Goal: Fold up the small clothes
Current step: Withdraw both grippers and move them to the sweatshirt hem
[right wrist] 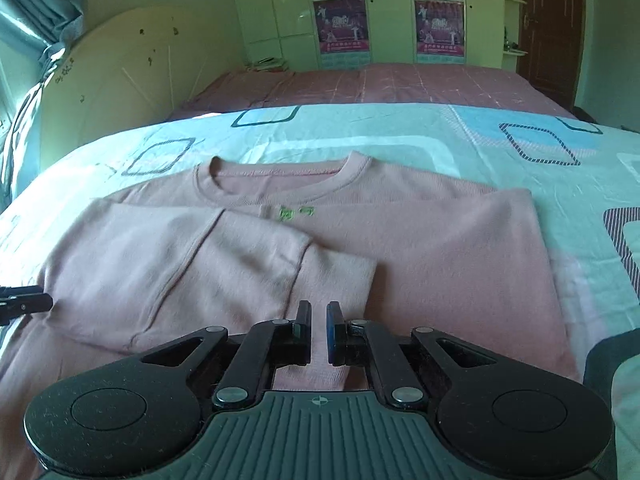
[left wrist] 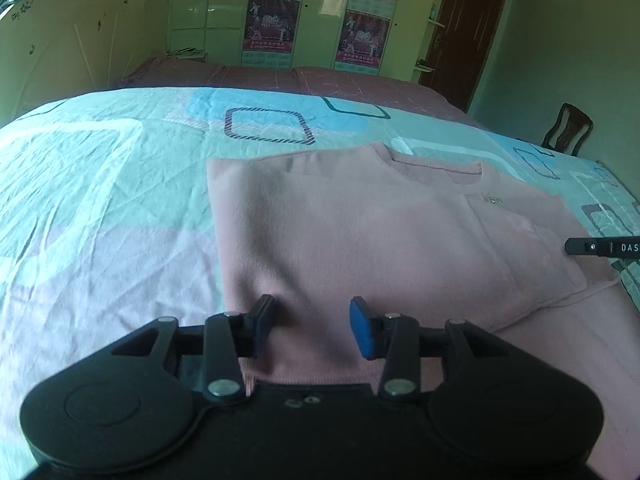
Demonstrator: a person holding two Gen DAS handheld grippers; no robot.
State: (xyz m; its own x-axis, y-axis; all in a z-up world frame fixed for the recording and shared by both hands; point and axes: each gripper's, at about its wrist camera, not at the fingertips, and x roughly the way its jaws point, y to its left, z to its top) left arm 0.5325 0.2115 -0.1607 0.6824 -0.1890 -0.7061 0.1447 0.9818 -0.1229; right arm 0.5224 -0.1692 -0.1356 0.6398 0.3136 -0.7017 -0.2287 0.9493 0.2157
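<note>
left gripper (left wrist: 312, 326) spread above near hem of pink top (left wrist: 360, 232), nothing pinched, right gripper (right wrist: 319, 330) pressed nearly together over folded sleeve (right wrist: 224, 264), "DAS" legible on right gripper's side, green chest embroidery (right wrist: 297, 211) unreadable, top flat on patterned bedsheet (left wrist: 100, 184), wardrobe posters (right wrist: 340, 24) illegible

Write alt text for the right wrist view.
A pink top lies flat on a patterned bedsheet, one sleeve folded across its front. The right gripper hovers over the hem, jaws nearly shut, holding nothing.
</note>
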